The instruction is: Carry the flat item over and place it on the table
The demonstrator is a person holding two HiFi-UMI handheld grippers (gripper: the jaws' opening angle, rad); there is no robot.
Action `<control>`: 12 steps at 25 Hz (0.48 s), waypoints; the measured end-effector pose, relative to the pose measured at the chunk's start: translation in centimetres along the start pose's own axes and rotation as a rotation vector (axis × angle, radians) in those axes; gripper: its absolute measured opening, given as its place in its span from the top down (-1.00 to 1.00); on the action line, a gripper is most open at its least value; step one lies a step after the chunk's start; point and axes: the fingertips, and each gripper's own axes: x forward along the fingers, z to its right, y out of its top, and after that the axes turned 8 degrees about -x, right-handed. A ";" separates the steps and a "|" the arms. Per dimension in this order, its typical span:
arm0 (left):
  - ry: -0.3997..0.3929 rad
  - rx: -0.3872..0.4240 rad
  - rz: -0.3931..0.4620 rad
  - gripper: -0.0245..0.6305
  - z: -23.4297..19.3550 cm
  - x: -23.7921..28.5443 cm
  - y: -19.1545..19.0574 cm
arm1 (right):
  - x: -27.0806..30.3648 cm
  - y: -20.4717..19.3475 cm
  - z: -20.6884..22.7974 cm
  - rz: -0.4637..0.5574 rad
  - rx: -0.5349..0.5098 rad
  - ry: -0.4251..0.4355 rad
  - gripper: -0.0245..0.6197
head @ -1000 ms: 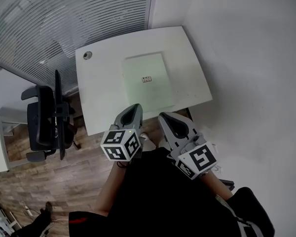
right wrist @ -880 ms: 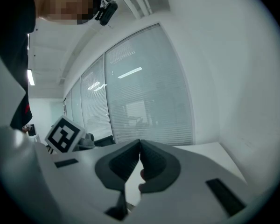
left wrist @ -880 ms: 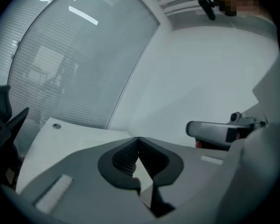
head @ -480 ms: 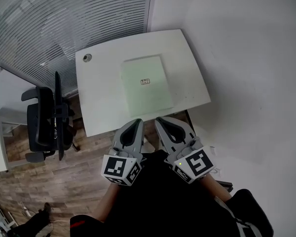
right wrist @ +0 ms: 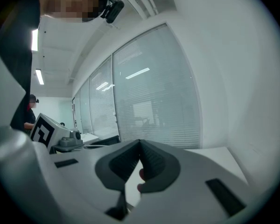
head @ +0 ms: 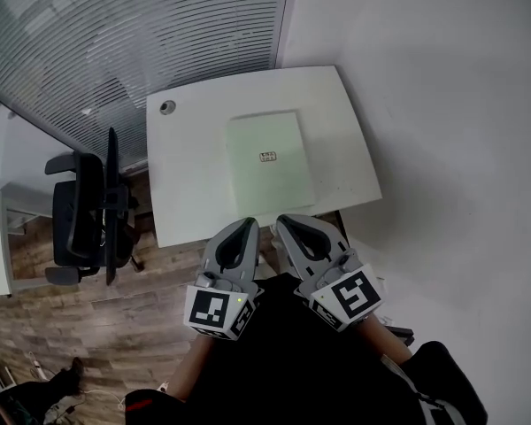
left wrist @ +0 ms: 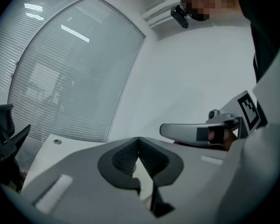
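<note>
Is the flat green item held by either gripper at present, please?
No, the flat green item lies on the table, while the left gripper and right gripper are shut and empty.

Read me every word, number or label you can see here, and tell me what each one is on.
Label on the flat item, which lies on the table: dark print, too small to read.
Marker cubes on the left gripper and right gripper: black-and-white square patterns only, no words.
No other text shows.
</note>
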 end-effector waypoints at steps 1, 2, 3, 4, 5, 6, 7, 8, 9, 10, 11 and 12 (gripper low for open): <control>0.001 0.000 0.002 0.91 -0.1 0.1 0.0 | 0.1 0.0 0.1 -0.001 0.000 0.003 0.92; 0.003 -0.002 0.003 0.91 -0.2 0.2 0.0 | 0.3 -0.1 0.1 -0.003 0.000 0.007 0.92; 0.005 -0.006 0.003 0.91 -0.3 0.3 -0.1 | 0.4 -0.2 0.2 -0.005 0.000 0.011 0.92; 0.006 -0.009 0.003 0.91 -0.4 0.4 -0.2 | 0.4 -0.3 0.2 -0.008 0.000 0.014 0.92; 0.007 -0.008 0.004 0.91 -0.4 0.5 -0.2 | 0.4 -0.4 0.3 -0.011 -0.001 0.016 0.92; 0.008 -0.001 0.006 0.91 -0.3 0.6 -0.3 | 0.4 -0.6 0.4 -0.015 0.000 0.017 0.92; 0.009 0.011 0.007 0.91 -0.3 0.7 -0.3 | 0.4 -0.6 0.5 -0.017 0.000 0.016 0.92; 0.011 0.023 0.008 0.91 -0.3 0.7 -0.3 | 0.5 -0.7 0.7 -0.017 0.001 0.015 0.92; 0.013 0.027 0.008 0.91 -0.3 0.8 -0.2 | 0.6 -0.7 0.8 -0.017 0.001 0.014 0.92; 0.014 0.026 0.008 0.91 -0.4 0.9 -0.2 | 0.7 -0.6 1.0 -0.016 0.001 0.013 0.92; 0.015 0.021 0.006 0.91 -0.5 1.0 -0.2 | 0.8 -0.6 1.1 -0.017 0.001 0.012 0.92; 0.017 0.014 0.002 0.91 -0.6 1.2 -0.3 | 0.8 -0.6 1.2 -0.018 0.002 0.012 0.92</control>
